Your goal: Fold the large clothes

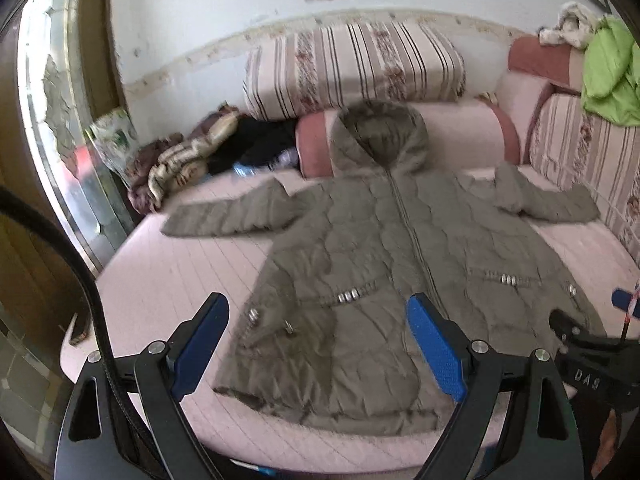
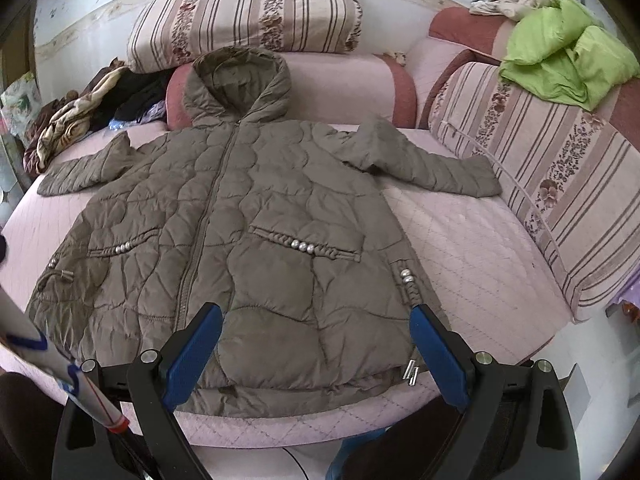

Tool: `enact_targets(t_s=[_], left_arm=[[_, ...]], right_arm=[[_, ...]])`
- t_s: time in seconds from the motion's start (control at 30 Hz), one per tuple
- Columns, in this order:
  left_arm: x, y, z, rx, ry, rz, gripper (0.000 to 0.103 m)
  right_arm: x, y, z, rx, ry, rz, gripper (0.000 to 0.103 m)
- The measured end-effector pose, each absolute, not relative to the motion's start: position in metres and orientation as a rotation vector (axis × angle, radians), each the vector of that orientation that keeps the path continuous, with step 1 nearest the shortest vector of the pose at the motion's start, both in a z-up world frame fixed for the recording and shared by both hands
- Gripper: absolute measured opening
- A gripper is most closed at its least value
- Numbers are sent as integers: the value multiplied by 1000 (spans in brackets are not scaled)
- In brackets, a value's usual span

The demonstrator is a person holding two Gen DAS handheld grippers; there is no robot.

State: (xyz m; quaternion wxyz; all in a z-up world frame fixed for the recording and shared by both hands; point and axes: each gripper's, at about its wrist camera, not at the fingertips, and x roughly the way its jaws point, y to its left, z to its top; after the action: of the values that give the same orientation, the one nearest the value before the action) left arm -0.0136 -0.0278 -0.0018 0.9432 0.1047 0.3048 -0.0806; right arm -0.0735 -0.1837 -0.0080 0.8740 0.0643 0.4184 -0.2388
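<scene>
An olive quilted hooded coat (image 1: 384, 264) lies flat and face up on the pink bed (image 1: 168, 280), zipped, with both sleeves spread sideways and the hood toward the pillows. It also shows in the right wrist view (image 2: 256, 232). My left gripper (image 1: 318, 344) is open and empty, held above the coat's lower left hem. My right gripper (image 2: 316, 354) is open and empty, above the lower right hem near the bed's front edge. The right gripper's body also shows at the right edge of the left wrist view (image 1: 588, 344).
Striped bolsters (image 2: 248, 12) and pink cushions (image 2: 344, 88) line the bed's back and right side. A green garment (image 2: 568, 60) lies on the right bolster. A heap of blankets and dark clothes (image 2: 92, 108) sits at the back left. A window (image 1: 60, 120) is on the left.
</scene>
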Motion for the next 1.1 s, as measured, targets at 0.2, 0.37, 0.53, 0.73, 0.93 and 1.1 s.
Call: enact_targets(t_s=[0.2,0.37,0.53,0.73,0.93,1.1], left_arm=[[-4,-31,-31,198,794,-184,85],[3,-32,-46,195,884,-183,79],[3,-31,-50,187,903,-162,79],[10,-24,-51,168,910,-123,79],[14,-16,-52,152,906,-106,79],[15,-13,-54,142,909,-108,79]], right_arm=[[-70,-183,-16,136,898,-491,97],[-69,-182,-21,125,914,-484,97],[-67,-179,-25,118,928,-476,97],[-66,-177,-28,110,932,-468,97],[-65,-174,-30,118,923,-443,97],[-60,-168,-31,95,954,-431,97]])
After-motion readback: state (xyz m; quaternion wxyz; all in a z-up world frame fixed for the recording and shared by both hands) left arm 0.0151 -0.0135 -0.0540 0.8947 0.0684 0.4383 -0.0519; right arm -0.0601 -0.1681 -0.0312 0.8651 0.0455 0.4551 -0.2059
